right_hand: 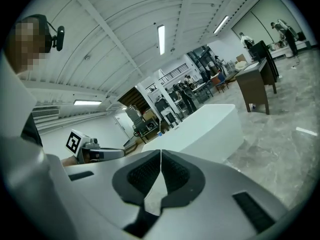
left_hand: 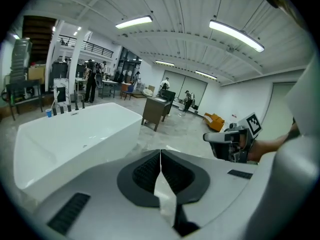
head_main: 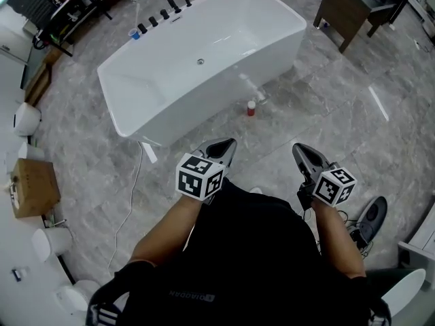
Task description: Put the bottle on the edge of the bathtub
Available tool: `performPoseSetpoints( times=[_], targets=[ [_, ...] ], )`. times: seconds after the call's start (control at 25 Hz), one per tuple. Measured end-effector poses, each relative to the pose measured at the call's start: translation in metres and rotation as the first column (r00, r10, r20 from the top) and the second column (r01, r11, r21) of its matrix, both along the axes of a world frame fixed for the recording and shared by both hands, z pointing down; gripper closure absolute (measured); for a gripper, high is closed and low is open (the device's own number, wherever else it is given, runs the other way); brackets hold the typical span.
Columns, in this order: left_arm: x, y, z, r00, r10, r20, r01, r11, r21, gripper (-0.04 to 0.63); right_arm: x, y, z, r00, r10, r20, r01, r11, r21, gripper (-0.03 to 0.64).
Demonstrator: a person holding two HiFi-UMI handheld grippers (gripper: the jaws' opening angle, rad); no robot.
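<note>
A small red bottle with a white cap (head_main: 251, 107) stands on the grey floor just in front of the white bathtub (head_main: 204, 53), near its right front corner. My left gripper (head_main: 228, 143) is held out in front of me, shut with nothing in it, short of the bottle. My right gripper (head_main: 298, 148) is level with it to the right, also shut and empty. In the left gripper view the jaws (left_hand: 160, 154) meet in a thin line, with the bathtub (left_hand: 70, 134) to the left. The right gripper view shows its jaws (right_hand: 160, 154) closed, bathtub (right_hand: 200, 129) ahead.
Black taps (head_main: 163, 12) line the tub's far rim. A dark wooden vanity (head_main: 357, 2) stands at the back right. A cardboard box (head_main: 32, 187) and white fixtures (head_main: 27, 119) lie along the left. A white cable (head_main: 132, 182) runs over the floor by the tub. People stand far off.
</note>
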State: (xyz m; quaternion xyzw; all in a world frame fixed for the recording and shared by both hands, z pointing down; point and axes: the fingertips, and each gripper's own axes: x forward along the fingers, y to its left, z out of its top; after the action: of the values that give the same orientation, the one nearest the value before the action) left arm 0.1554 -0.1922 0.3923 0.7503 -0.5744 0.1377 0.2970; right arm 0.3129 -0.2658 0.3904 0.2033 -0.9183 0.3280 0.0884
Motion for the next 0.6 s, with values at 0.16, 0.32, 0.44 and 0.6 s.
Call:
performPoseSetpoints(
  times=[0.16, 0.32, 0.44, 0.6],
  targets=[
    [0.003, 0.004, -0.007, 1.000, 0.003, 0.000, -0.003, 1.000, 0.005, 0.577, 0.002, 0.010, -0.007, 1.000, -0.007, 0.004, 0.007, 1.000, 0.020, 0.578],
    [0.003, 0.011, -0.010, 1.000, 0.014, 0.003, -0.014, 1.000, 0.006, 0.577, -0.001, 0.020, -0.009, 1.000, -0.002, 0.006, 0.001, 1.000, 0.017, 0.578],
    [-0.001, 0.014, -0.013, 1.000, 0.023, 0.007, -0.023, 1.000, 0.008, 0.577, -0.006, 0.026, -0.008, 1.000, 0.005, 0.004, -0.005, 1.000, 0.010, 0.578],
    [-0.012, 0.019, -0.016, 0.999, 0.046, 0.019, -0.046, 0.999, 0.005, 0.577, -0.018, 0.033, -0.009, 1.000, 0.020, -0.013, -0.020, 1.000, 0.010, 0.578]
  ],
)
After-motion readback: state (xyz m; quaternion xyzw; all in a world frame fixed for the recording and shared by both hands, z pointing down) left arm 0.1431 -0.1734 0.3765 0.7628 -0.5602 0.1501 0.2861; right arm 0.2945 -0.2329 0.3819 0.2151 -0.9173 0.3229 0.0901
